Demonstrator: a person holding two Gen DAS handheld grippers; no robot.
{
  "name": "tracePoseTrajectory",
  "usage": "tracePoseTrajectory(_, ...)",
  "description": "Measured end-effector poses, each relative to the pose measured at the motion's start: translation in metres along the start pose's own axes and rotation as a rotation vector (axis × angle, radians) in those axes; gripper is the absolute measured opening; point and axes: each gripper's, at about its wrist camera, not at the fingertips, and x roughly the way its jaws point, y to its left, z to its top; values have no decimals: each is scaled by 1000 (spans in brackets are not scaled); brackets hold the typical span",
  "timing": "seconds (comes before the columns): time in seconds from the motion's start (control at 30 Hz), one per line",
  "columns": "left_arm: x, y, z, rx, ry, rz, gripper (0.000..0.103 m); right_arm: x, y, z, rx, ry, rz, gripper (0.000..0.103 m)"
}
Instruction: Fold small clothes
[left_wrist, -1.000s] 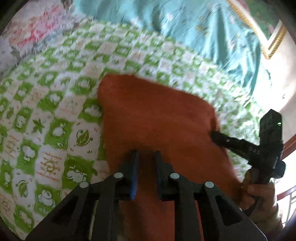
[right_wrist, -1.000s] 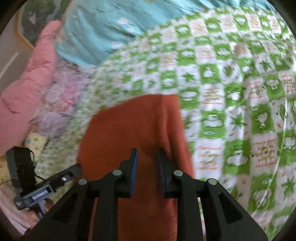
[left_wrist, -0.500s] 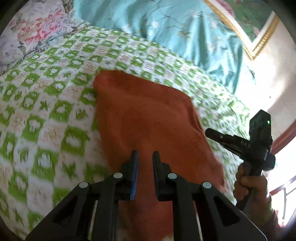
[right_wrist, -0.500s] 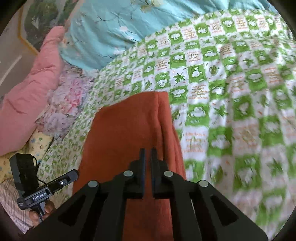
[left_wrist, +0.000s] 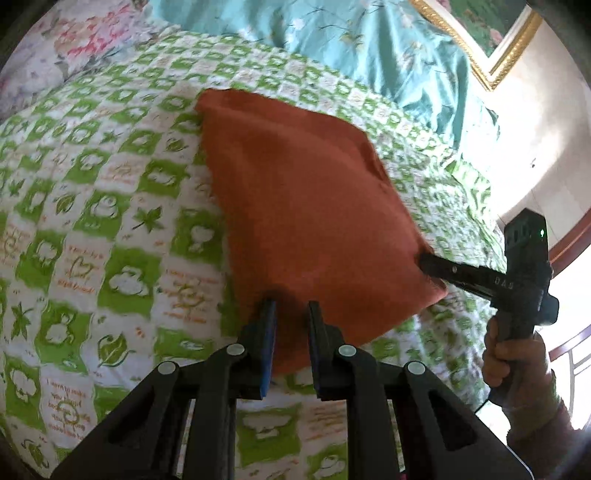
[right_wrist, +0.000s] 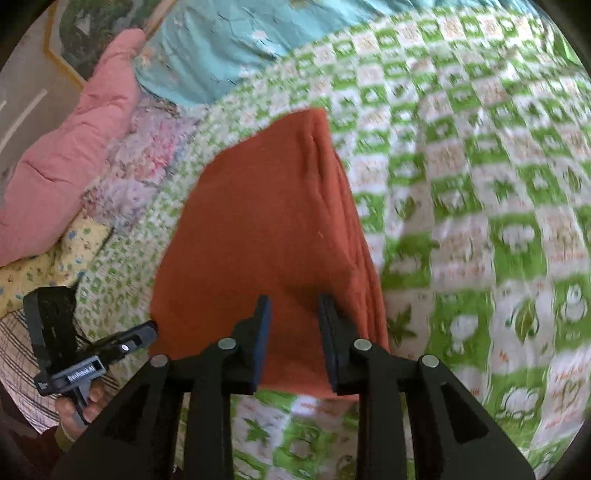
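Ahead of both claws, left (left_wrist: 291, 314) and right (right_wrist: 293, 308) gaping empty, the cloth (left_wrist: 306, 206) wants corners pinched evenly.

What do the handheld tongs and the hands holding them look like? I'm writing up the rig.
Both tongs are matte black, with silver rivets on the linkages and blue-edged pads on the fingers. The right tongs carry a black box with a green light; the left tongs bear a white label, too blurred to read. The right hand shows a pinkish sleeve.
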Motion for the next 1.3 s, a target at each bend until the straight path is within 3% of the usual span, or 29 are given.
tracePoseTrajectory(0.2, 0, 8, -4, -16, 20, 27, 18, 6, -1, -6, -20, 25, -38, 28)
tracePoseTrajectory(0.33, 2, 12, -9, -31, 25, 55, 37, -4, 5, -13, -73, 2, -85, 30)
tracePoseTrajectory(0.43, 6, 17, -11, -67, 23, 37, 37, 0, -5, -20, -64, 13, -90, 30)
tracePoseTrajectory(0.73, 11, 13, -9, -42, 21, 74, 39, 6, 0, -25, -126, 10, -128, 30)
tracePoseTrajectory(1.0, 2, 1, -15, 37, 32, 166, 41, -11, 0, -33, -116, -6, -144, 30)
tracePoseTrajectory(1.3, -18, -15, -24, 80, 4, 209, 40, -40, 10, -43, -104, -57, -151, 41)
